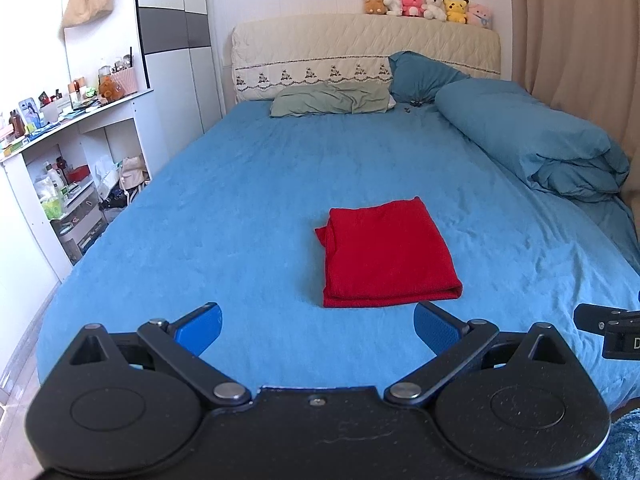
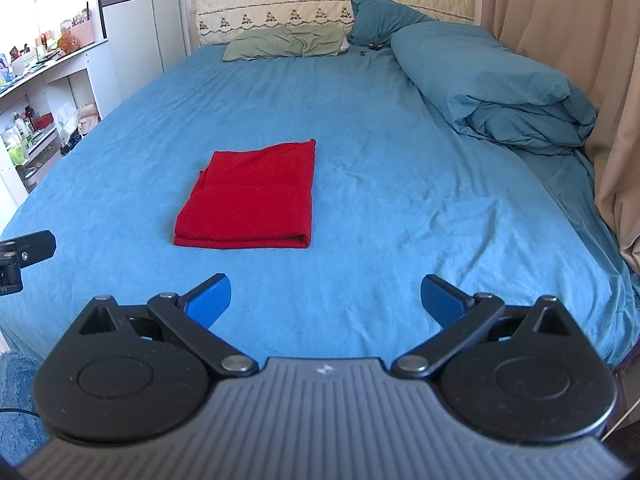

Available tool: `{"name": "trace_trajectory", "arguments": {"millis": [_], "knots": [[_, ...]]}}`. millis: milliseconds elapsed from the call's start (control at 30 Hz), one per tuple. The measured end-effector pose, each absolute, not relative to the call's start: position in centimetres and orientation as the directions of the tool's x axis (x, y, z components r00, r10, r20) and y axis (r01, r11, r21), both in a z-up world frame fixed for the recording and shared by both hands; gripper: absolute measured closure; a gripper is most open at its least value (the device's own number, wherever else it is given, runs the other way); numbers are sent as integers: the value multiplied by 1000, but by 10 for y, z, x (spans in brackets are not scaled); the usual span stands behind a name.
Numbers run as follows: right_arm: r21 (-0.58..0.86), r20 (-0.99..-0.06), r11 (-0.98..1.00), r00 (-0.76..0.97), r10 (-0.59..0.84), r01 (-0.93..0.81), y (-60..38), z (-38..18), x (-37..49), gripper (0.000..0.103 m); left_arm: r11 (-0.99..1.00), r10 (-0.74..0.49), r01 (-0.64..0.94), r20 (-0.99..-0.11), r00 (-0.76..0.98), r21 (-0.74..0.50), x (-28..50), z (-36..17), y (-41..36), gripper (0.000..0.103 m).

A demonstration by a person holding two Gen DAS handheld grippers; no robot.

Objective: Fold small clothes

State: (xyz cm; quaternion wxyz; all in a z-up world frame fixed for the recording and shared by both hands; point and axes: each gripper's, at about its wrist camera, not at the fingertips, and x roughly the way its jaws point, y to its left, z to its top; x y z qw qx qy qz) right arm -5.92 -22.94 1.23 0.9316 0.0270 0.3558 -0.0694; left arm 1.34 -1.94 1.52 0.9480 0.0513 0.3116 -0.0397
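Note:
A red garment lies folded into a flat rectangle on the blue bed sheet; it also shows in the right wrist view. My left gripper is open and empty, just short of the garment's near edge. My right gripper is open and empty, to the right of the garment and nearer the foot of the bed. A part of the right gripper shows at the right edge of the left wrist view, and a part of the left gripper at the left edge of the right wrist view.
A rolled blue duvet lies along the bed's right side by the curtain. Pillows rest at the headboard, with plush toys on top. White shelves with clutter stand left of the bed.

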Motion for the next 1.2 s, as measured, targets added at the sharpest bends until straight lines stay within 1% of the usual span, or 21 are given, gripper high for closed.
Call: {"name": "trace_trajectory", "arguments": {"millis": [1200], "knots": [[4,-677,989,728,-108,151,-227,11,-60,0,991,-42,111,-604,796,77,17,14,-16,0]]}}
